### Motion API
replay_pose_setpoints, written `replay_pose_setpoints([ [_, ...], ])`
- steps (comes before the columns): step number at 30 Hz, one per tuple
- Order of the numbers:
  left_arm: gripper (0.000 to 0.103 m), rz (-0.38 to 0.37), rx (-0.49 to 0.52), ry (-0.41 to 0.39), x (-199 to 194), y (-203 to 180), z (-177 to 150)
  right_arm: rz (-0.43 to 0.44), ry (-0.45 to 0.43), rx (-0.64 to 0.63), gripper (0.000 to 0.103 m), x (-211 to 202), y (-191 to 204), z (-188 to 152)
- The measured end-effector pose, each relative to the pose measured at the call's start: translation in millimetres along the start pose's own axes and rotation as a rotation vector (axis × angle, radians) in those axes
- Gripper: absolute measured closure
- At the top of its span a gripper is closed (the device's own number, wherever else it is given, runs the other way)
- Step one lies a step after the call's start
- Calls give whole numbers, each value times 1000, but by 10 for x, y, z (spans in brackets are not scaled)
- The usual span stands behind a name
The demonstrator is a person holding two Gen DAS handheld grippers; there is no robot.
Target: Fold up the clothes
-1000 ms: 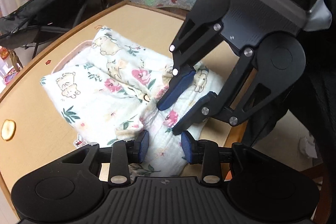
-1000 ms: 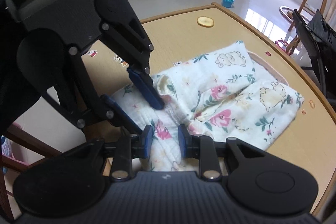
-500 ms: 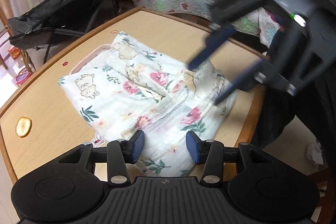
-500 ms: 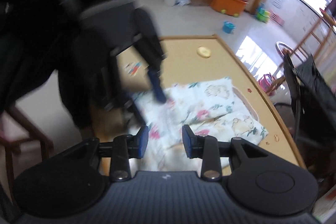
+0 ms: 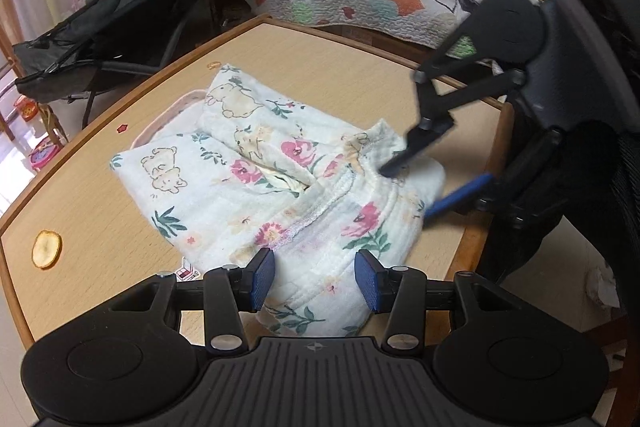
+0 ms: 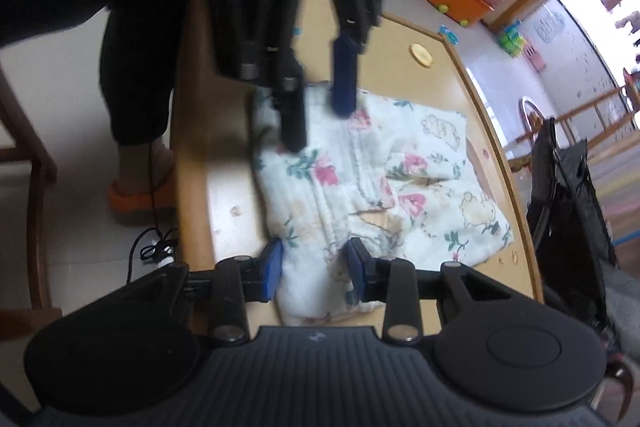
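Folded floral garment [image 5: 280, 187] lying at the near edge of the wooden surface [image 5: 100, 219], left hand-held gripper [image 5: 316, 279] and right hand-held gripper [image 6: 314, 265] both released, jaws just opened astride the cloth.

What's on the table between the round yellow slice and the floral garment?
Bare tabletop between the yellow slice and floral garment in the left wrist view; a small sticker sits nearer.
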State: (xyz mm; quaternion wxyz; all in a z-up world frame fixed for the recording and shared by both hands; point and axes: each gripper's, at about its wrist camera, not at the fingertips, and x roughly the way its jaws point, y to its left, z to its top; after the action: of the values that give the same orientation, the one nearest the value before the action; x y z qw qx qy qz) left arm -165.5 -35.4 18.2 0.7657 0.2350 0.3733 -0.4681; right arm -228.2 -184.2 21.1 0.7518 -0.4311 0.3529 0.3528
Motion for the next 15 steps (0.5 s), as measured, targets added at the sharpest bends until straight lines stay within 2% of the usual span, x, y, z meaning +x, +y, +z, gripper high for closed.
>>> replay_pose_setpoints([
  [6, 55, 28, 66, -43, -162, -19, 0, 65, 19, 84, 69, 39, -227, 29],
  [9, 55, 7, 106, -58, -291, -28, 12, 109, 29, 120, 69, 77, -315, 31],
  [11, 55, -14, 165, -55, -374, -71, -1, 135, 33, 143, 69, 83, -346, 7],
  [15, 54, -29, 325, 1, -431, -219, -82, 187, 38, 192, 69, 127, -435, -33],
])
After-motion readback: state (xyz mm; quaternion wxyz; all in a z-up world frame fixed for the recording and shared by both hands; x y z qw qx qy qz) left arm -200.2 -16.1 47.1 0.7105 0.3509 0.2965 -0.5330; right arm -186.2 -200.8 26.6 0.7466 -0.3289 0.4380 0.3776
